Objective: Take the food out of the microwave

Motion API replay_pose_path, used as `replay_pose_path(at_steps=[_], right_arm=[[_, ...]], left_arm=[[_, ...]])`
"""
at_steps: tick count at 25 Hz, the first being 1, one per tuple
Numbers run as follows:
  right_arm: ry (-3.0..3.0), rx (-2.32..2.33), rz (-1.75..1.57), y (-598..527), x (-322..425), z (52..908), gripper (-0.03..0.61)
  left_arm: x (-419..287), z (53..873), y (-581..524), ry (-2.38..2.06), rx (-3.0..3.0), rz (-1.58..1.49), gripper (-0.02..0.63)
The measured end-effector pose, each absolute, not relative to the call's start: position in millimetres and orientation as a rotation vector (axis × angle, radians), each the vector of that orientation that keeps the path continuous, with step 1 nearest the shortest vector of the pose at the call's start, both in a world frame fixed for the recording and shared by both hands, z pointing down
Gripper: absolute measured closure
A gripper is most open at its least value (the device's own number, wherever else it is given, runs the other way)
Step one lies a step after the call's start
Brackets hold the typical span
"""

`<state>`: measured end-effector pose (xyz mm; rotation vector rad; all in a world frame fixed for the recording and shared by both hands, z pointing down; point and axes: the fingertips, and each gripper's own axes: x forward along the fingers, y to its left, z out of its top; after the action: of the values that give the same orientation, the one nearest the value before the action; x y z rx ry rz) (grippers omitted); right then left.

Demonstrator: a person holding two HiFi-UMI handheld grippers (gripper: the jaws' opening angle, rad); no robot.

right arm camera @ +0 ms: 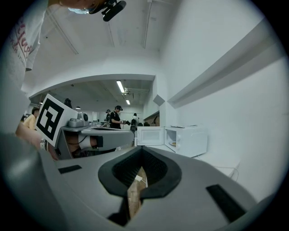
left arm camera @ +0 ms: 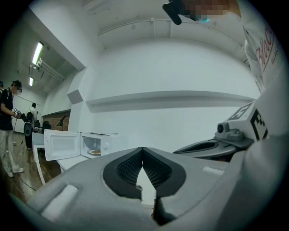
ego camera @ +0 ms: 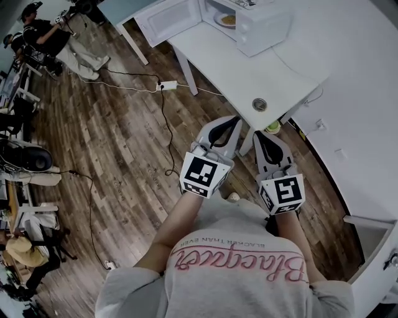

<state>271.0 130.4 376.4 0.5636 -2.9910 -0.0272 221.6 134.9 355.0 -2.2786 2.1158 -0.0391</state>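
Note:
A white microwave (ego camera: 261,28) stands at the far end of a white table (ego camera: 249,71), its door (ego camera: 166,18) swung open to the left. Inside it lies a plate of food (ego camera: 228,20). Both grippers are held level at the table's near end, well short of the microwave. My left gripper (ego camera: 234,120) is shut and empty, and so is my right gripper (ego camera: 260,135) beside it. In the left gripper view the shut left gripper (left arm camera: 142,149) points towards the microwave (left arm camera: 100,144) and the food (left arm camera: 94,152). From the right gripper (right arm camera: 142,148), the microwave (right arm camera: 187,140) shows far off.
A round cable hole (ego camera: 259,104) sits in the table near the grippers. A power strip (ego camera: 166,85) with cables lies on the wooden floor by the table legs. A white wall runs along the right. A seated person (ego camera: 46,37) and desks are far left.

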Motion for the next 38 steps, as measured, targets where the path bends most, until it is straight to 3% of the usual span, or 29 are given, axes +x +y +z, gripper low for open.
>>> replay_pose_path(at_steps=[38], right_arm=[[-2.914,0.733,0.009,20,-32,378,0.569]], left_arm=[[-83,352,16,2.002,-2.407,-0.036,0.608]])
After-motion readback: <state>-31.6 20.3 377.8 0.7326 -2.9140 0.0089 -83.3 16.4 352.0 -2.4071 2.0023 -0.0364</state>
